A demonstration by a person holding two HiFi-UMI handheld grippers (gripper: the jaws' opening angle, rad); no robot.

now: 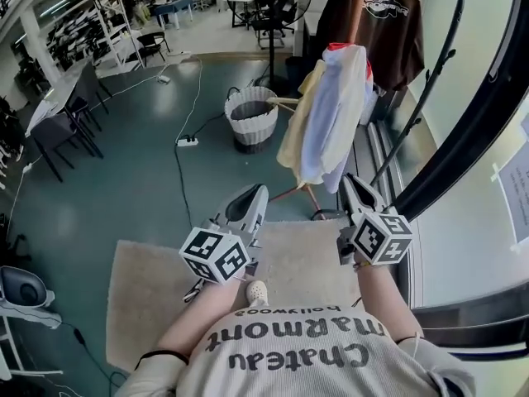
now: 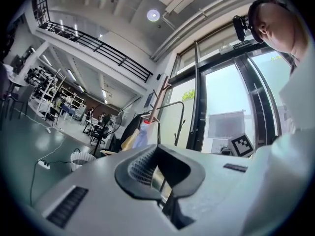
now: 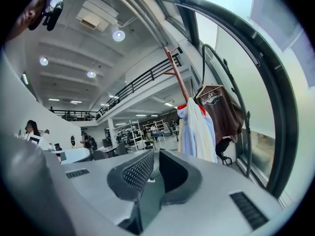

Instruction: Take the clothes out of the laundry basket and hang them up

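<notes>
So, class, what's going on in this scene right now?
A person stands on a rug holding a gripper in each hand, facing a coat stand hung with pale clothes and a brown T-shirt. The left gripper is shut and empty; the right gripper shows a narrow gap with nothing in it. The white laundry basket sits on the floor beside the stand and looks empty from here.

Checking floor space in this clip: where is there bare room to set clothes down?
The teal floor left of the laundry basket is bare, bordered by the rug, a power strip and the desks. Crowded around the coat rack and its hung clothes.
</notes>
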